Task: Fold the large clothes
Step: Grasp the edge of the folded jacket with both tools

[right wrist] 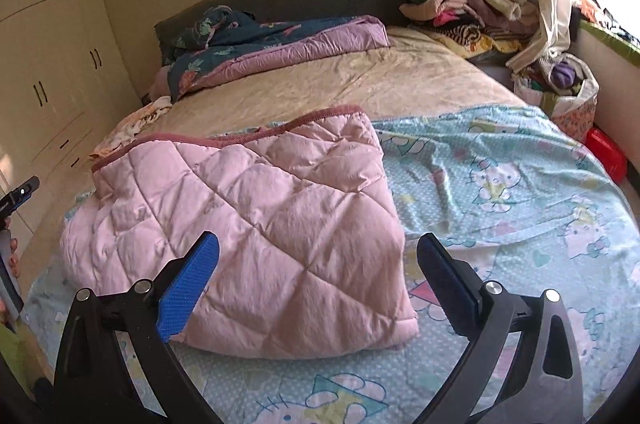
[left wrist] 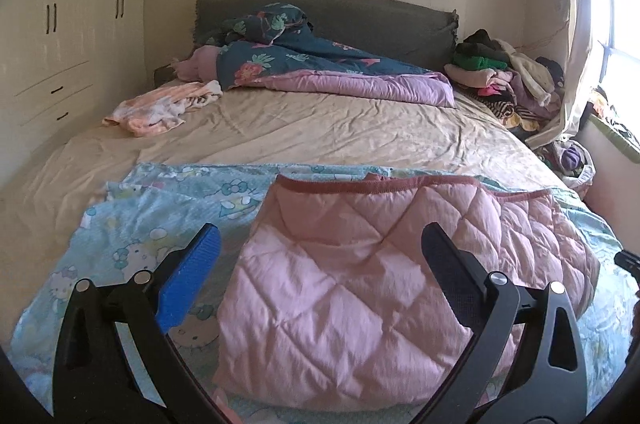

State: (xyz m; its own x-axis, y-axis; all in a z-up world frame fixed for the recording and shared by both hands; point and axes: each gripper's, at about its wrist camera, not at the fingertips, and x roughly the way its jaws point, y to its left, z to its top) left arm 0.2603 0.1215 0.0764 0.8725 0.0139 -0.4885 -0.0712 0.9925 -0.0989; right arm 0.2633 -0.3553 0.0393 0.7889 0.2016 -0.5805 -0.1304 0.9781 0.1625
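A pink quilted garment (left wrist: 380,284) lies folded into a thick rectangle on a light blue cartoon-print sheet (left wrist: 152,216) at the near end of the bed. It also shows in the right wrist view (right wrist: 256,232), with the sheet (right wrist: 520,192) spread to its right. My left gripper (left wrist: 322,236) is open and empty, hovering just in front of the garment. My right gripper (right wrist: 318,244) is open and empty, above the garment's near right corner. The right gripper's tip (left wrist: 628,260) shows at the left view's right edge.
The beige bed sheet (left wrist: 320,128) stretches behind. A teal and purple duvet (left wrist: 320,68) lies by the grey headboard (left wrist: 360,16). A peach towel (left wrist: 160,108) is at left, a clothes pile (left wrist: 504,72) at right. Wardrobes (left wrist: 60,36) stand left. A red box (right wrist: 606,152) sits beside the bed.
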